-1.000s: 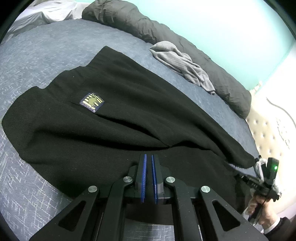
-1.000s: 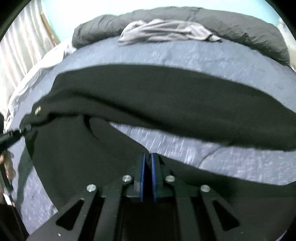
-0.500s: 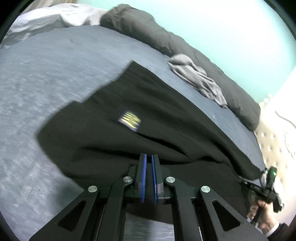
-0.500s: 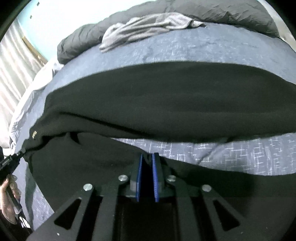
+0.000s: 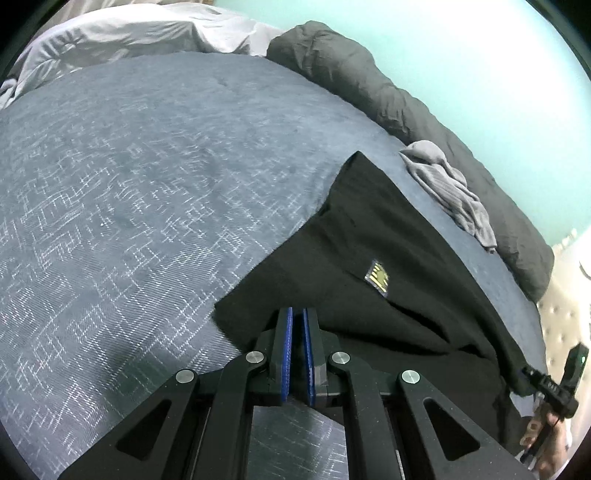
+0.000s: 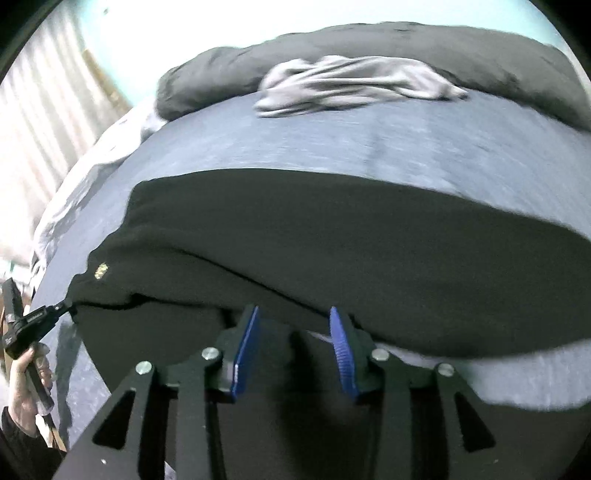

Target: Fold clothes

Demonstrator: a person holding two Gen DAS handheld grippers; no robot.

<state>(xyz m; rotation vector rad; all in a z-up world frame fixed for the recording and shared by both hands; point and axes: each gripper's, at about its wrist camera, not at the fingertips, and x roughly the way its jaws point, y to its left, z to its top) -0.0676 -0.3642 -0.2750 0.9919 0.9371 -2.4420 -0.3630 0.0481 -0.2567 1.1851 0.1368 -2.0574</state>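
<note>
Black garment [image 5: 369,280] lies folded over on the blue-grey patterned bedspread [image 5: 129,184], toward the right side of the left wrist view, with a small yellow label [image 5: 376,277] facing up.

Left gripper [image 5: 297,325]: blue pads nearly together, pinching a near edge of the black garment; cloth bunches right at the fingertips. In the right wrist view the same gripper [image 6: 64,305] shows at far left, nipped on the garment corner, a hand [image 6: 26,384] on its handle.

Right gripper [image 6: 293,325]: jaws opening, blue pads clearly apart. Black cloth lies under and between them, but the pads do not press on it. View is motion-blurred. From the left wrist view it sits at the lower right [image 5: 532,374], at the garment's right end.

Far side: a grey crumpled garment [image 6: 354,83] rests against a dark grey rolled duvet [image 6: 424,51] along the far edge. A white sheet [image 5: 129,33] is bunched at the far left.
</note>
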